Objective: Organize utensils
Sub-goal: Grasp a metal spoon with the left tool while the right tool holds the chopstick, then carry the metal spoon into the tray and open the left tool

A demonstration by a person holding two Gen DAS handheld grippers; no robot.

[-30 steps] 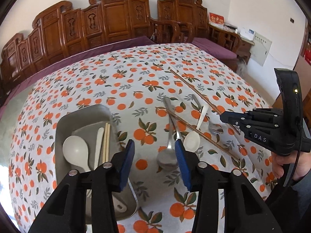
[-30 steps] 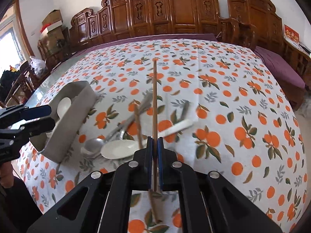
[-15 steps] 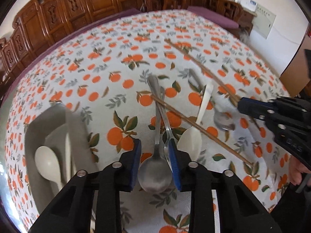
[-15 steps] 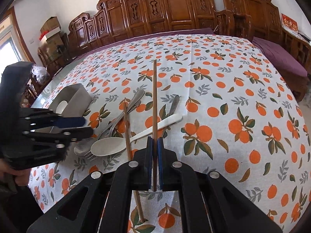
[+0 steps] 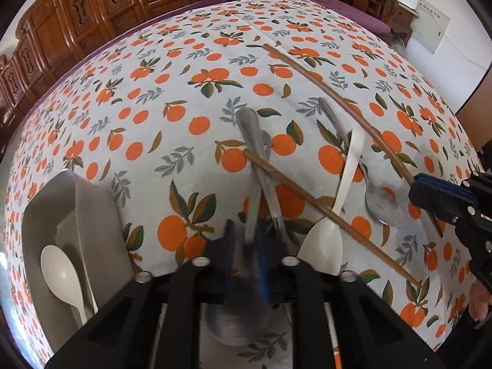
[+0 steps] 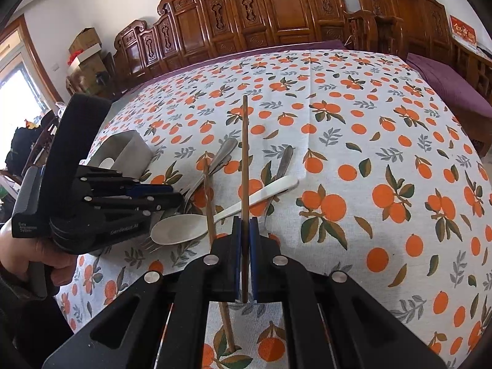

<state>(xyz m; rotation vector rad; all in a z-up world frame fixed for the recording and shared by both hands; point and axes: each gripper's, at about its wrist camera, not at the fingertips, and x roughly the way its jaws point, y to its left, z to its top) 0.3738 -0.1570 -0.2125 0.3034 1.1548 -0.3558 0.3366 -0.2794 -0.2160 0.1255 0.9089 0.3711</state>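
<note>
Left gripper: its blue-padded jaws are clenching on the handle of a metal spoon, just above the bowl; the grip point is blurring, and the bowl is showing below, between the black finger arms.

Metal spoon: its handle is running up from the jaws toward 12 o'clock in the left wrist view, lying on the tablecloth beside what looks like a fork, whose tines are hiding behind the gripper.

Right gripper: its jaws are squeezing tight on a brown chopstick, which is pointing straight ahead toward 12 o'clock in the right wrist view.

Second chopstick: lying across the spoon handle, running from centre toward 4 o'clock in the left wrist view.

White spoon: resting at 3 o'clock of the left gripper, its bowl just beside the right finger arm, its handle passing under the second chopstick.

Second metal spoon: lying farther out at 3 o'clock, its bowl near the right gripper's tips.

Grey tray: sitting at 9 o'clock of the left gripper, holding another white spoon.

Carved wooden chairs: standing along the far edge of the table at 12 o'clock.
</note>
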